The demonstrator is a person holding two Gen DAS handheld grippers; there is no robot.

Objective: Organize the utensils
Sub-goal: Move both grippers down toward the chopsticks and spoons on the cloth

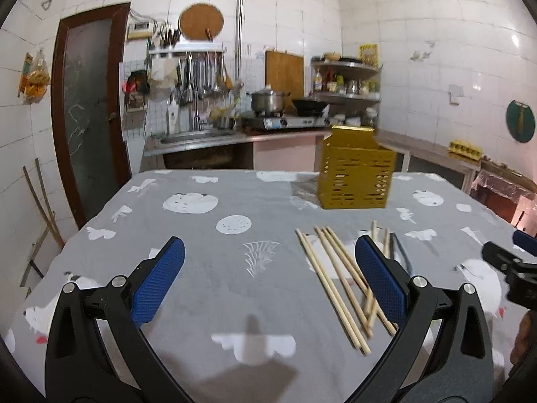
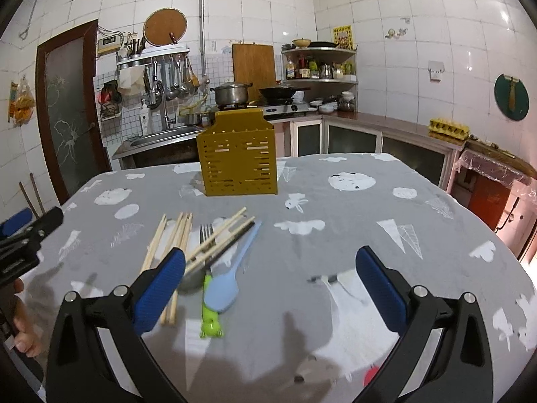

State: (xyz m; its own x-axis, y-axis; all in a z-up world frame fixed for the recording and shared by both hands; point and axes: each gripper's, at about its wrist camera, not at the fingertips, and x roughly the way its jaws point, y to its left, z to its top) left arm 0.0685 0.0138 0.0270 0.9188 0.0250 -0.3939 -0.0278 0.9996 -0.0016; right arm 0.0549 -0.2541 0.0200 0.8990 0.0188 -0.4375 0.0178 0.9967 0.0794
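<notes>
A yellow slotted utensil holder [image 1: 355, 178] [image 2: 237, 156] stands upright on the far part of the table. Several wooden chopsticks [image 1: 332, 278] [image 2: 174, 238] lie loose on the grey cloth. Among them in the right wrist view lie a fork with a green handle [image 2: 206, 258], a light blue spoon [image 2: 228, 278] and a dark chopstick [image 2: 231, 238]. My left gripper [image 1: 268, 252] is open and empty above the cloth, left of the chopsticks. My right gripper [image 2: 270, 262] is open and empty, right of the pile.
The table wears a grey cloth with white patterns [image 1: 208, 268] [image 2: 335, 235]. Behind it are a sink counter [image 2: 161, 136], a stove with a pot [image 2: 231, 94] and a corner shelf [image 2: 319, 67]. A door [image 1: 90, 107] is at the left.
</notes>
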